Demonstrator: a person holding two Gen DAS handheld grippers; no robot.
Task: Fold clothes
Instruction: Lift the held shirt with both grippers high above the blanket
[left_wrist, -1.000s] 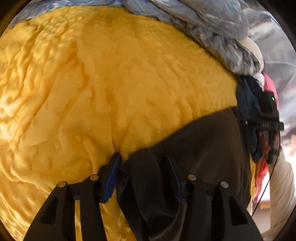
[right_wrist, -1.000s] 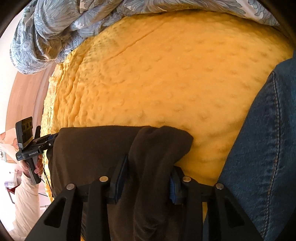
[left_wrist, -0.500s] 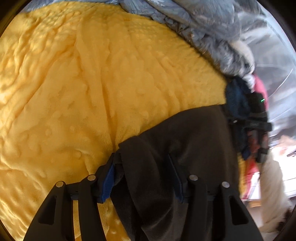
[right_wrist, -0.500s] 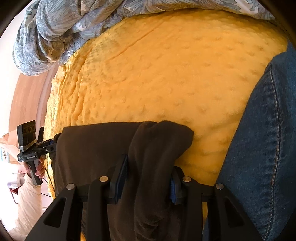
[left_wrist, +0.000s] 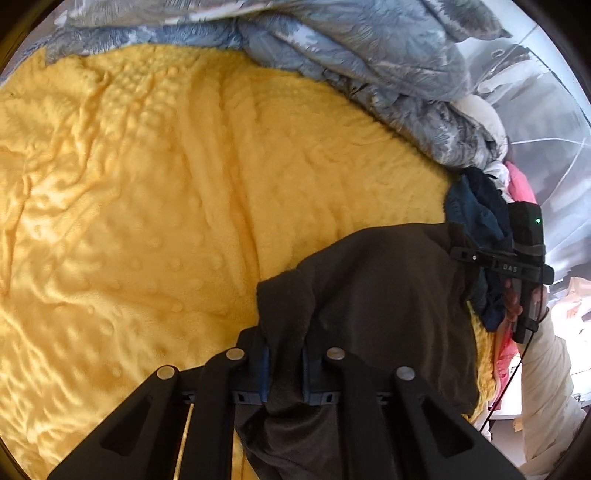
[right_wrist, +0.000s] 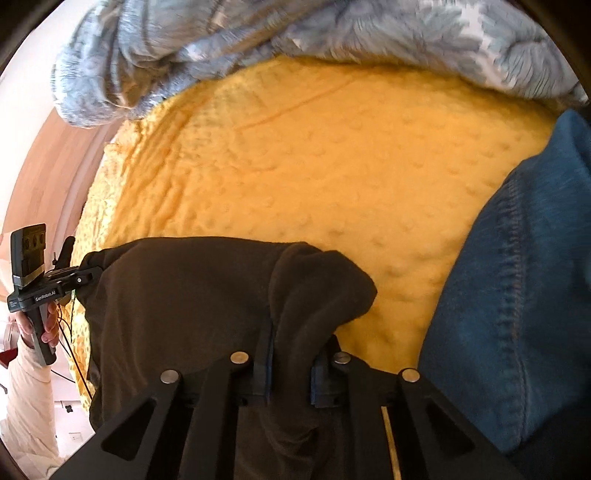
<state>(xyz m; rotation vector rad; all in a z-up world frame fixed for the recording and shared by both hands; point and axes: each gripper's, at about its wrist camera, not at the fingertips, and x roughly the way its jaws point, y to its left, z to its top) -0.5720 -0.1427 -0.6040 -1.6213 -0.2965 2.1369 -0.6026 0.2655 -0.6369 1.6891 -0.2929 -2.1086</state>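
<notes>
Tongs closing on cloth at both ends: left tongs (left_wrist: 284, 373) with the blue pads nearly together and pinching a bunched corner of the dark brown garment (left_wrist: 369, 295), right tongs (right_wrist: 291, 365) squeezed the same way on the opposite corner, a soft fold of fleece bulging out just ahead of the pads. Held at 2 corners, probably so that the top edge stretches taut between the tongs and the body hangs or drapes flat below, ready to be laid out or doubled over. Gripped at the thick bunched edge, likely because plush fabric slips from a thin pinch.

Beyond both pairs of tongs, nothing but the yellow dimpled blanket (left_wrist: 147, 221) covering the bed: a wide soft area, apparently kept free for laying the garment down. Pushed to the far side of that, well ahead of the tongs, a crumpled blue-grey patterned duvet (left_wrist: 351, 48). Close on the right of the right tongs, blue denim jeans (right_wrist: 517, 277) with a stitched seam, touching or overlapping the blanket edge. To the right of the left tongs, behind the stretched garment, a heap of dark blue and pink clothes (left_wrist: 484, 221), seemingly waiting for a turn.

Writing: "GenRobot.AI" in white lettering (right_wrist: 44, 296) on the body of the left tool, seen far left of the right tongs. On the right tool, white letters (left_wrist: 509, 268) reading roughly "DAS", too small to be sure, plus 1 small green light (left_wrist: 537, 220) above
</notes>
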